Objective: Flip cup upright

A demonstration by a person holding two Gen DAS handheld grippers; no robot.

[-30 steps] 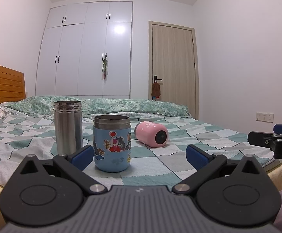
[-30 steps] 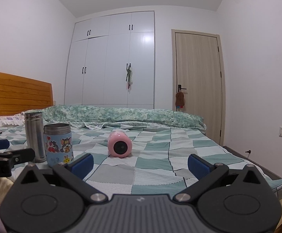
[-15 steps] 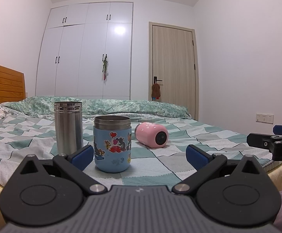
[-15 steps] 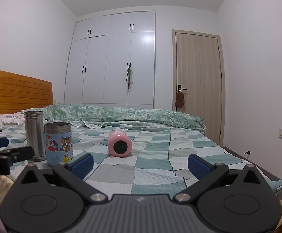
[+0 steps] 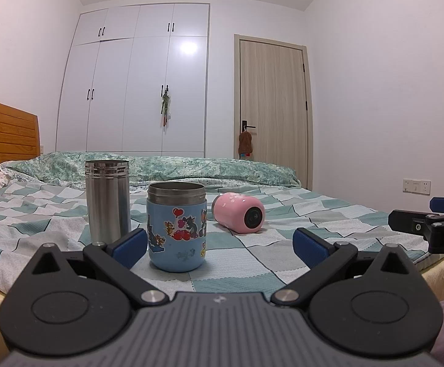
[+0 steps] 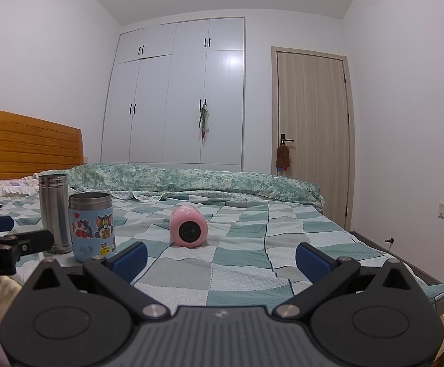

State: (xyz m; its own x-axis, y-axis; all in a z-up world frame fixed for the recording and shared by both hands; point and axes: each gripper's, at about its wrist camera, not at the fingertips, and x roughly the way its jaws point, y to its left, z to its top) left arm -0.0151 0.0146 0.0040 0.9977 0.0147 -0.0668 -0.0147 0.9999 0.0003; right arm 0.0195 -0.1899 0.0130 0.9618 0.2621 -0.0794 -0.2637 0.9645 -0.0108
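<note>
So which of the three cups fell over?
The pink cup has. It lies on its side on the checked bedspread, one round end facing the cameras. The blue cartoon cup and the steel cup both stand upright.

White wardrobe point(image 5: 136, 85), wooden door point(image 5: 272, 113), checked bed point(image 6: 252, 244)

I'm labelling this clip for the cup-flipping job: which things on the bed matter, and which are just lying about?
Part of the job:
- pink cup, on its side on the bed
- right gripper, open, facing it
- left gripper, open

Just lying about:
- blue cartoon cup, upright
- steel flask, upright
- folded duvet
</note>
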